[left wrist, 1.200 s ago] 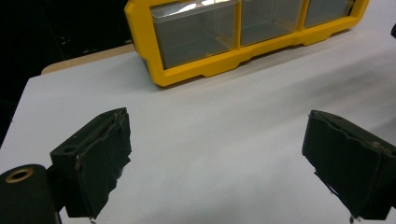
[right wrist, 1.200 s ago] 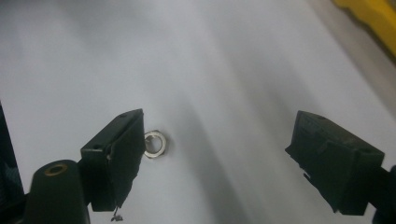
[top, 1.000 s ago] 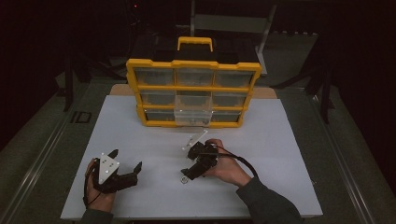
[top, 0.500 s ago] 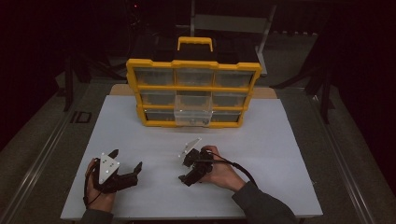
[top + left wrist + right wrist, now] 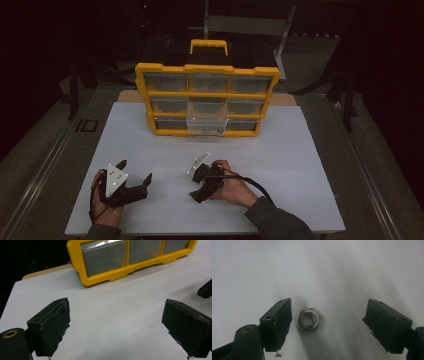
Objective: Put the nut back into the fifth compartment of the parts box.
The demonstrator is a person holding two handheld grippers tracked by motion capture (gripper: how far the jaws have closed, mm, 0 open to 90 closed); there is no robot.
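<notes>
Jaws of the right tool (image 5: 327, 322) stand wide and have just been closing a little, with a steel hex nut (image 5: 309, 319) lying flat on the desk (image 5: 300, 165) between them, close to the left pad and not yet pinched. Since a second ago this tool has dropped toward the desk's near middle, so a pickup looks imminent. Left tool (image 5: 131, 176) rests released by the near-left corner. Yellow drawer organizer (image 5: 207, 100) stands at the far edge, one drawer pulled out.

A dim workshop: a yellow parts organiser (image 5: 207, 100) stands on a white worktable (image 5: 300, 165).
</notes>
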